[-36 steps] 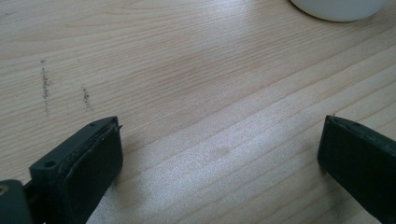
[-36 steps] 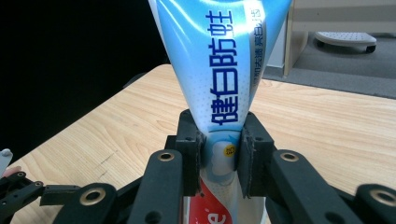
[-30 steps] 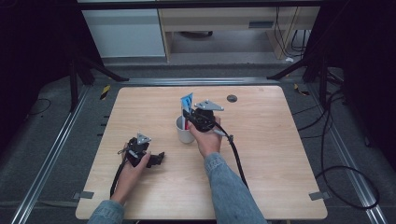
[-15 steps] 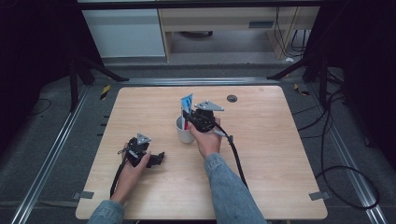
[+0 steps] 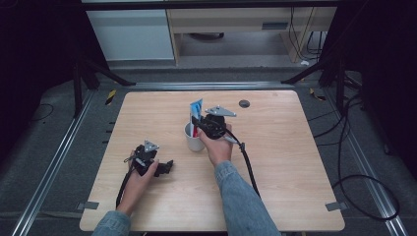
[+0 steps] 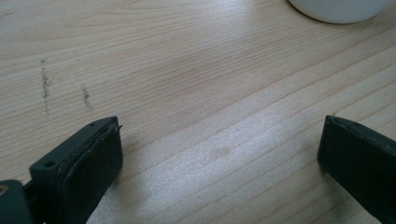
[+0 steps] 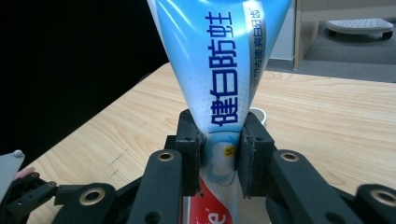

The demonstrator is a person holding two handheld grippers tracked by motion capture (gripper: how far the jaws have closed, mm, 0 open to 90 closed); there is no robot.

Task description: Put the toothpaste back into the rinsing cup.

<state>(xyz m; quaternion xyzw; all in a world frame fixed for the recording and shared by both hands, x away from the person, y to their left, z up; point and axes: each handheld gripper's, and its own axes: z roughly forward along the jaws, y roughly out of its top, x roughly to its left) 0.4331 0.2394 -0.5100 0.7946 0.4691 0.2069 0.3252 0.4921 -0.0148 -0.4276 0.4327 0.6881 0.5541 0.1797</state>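
Comparing this moment with the two earlier high views, we find nothing has shifted: both hands sit where they were and the tube stands at the same height over the cup.

Our right hand-held gripper [image 5: 196, 127] is clamped on the blue-and-white plastic toothpaste tube [image 7: 219, 70]; its pads press the tube's lower body from both sides, the red cap end pointing down and the flat crimped end up. The tube stands upright with its lower end in the small white round cup [image 5: 193, 138], near the middle of the wooden tabletop [image 5: 275, 162].

Our left hand-held gripper [image 5: 167, 167] rests near the tabletop's front-left part, jaws spread wide with only bare wood between them.

We judge this a pause at the placing step: the tube looks seated or nearly so, and releasing it is what remains.
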